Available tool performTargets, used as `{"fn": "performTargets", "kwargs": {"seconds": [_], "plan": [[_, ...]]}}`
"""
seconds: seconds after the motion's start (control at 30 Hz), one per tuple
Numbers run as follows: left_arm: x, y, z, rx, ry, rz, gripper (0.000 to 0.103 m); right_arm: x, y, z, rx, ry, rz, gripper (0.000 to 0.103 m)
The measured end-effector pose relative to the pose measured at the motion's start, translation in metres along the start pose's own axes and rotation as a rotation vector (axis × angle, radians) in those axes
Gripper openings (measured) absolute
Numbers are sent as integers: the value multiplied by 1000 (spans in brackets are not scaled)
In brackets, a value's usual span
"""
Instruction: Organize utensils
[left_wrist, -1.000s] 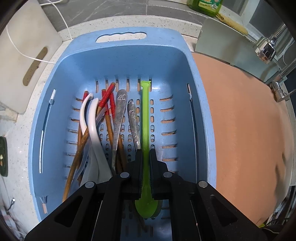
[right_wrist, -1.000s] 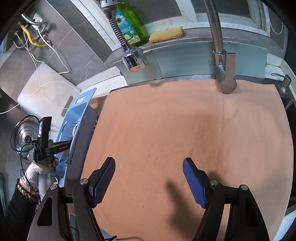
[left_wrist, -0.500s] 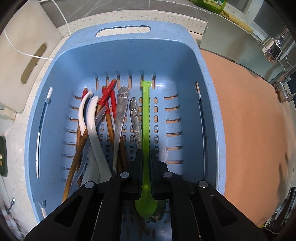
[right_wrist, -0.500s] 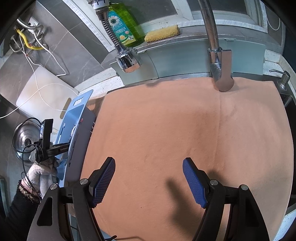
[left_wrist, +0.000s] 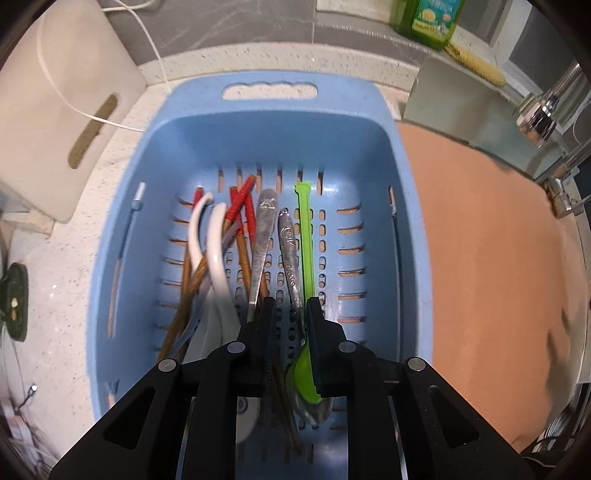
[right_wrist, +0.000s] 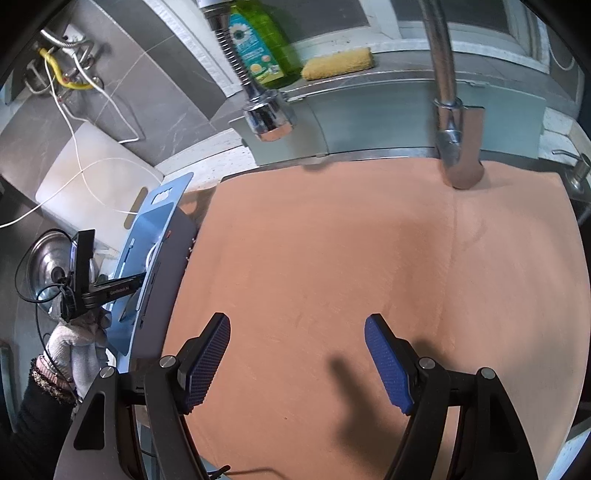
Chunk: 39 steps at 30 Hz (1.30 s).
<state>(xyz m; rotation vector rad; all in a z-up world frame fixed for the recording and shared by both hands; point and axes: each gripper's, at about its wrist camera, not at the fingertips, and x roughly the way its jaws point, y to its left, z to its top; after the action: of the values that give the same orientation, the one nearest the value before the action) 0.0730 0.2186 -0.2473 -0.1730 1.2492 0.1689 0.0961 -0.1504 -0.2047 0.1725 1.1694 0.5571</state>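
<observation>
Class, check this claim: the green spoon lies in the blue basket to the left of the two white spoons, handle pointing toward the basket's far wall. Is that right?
Not quite. In the left wrist view the green spoon lies in the blue basket to the right of the two white spoons, beyond the metal spoons. Its handle does point toward the far wall.

The left wrist camera looks steeply down from close above into a blue slotted basket (left_wrist: 258, 122) on a speckled counter, with an orange cloth (left_wrist: 491, 258) at its right edge. The right wrist camera looks down and forward from higher over that same orange cloth (right_wrist: 351, 258) toward the faucet (right_wrist: 443, 92) and back wall. Both views share the cloth, the basket (right_wrist: 147, 236) seen side-on at far left, and the green soap bottle (right_wrist: 258, 40).
</observation>
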Motion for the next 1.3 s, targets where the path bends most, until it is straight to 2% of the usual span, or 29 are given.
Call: {"fn": "performTargets", "kwargs": {"seconds": [0.13,0.23,0.47,0.6,0.83,0.87,0.93,1.13,1.3], "plan": [[-19,0,-12,-28,-37,7,16,4,9,4,-39,12,14,72],[-36,0,-22,-47,-74,29,25,6,17,8,-73,19,25,72],[-75,-3,-48,-112,-152,44,26,10,39,20,-161,24,60,72],[-93,-7,-64,-156,-193,54,35,12,55,26,-219,25,78,72],[-119,-18,-92,-226,-245,64,37,12,85,31,-324,12,103,72],[-122,-20,-96,-235,-252,63,42,12,88,31,-334,10,106,72],[-130,-23,-103,-259,-271,72,49,11,97,32,-361,1,115,72],[-154,-31,-120,-326,-329,94,50,-1,120,31,-415,-53,138,72],[-175,-41,-127,-329,-378,141,62,-15,139,30,-477,-106,142,72]]}}
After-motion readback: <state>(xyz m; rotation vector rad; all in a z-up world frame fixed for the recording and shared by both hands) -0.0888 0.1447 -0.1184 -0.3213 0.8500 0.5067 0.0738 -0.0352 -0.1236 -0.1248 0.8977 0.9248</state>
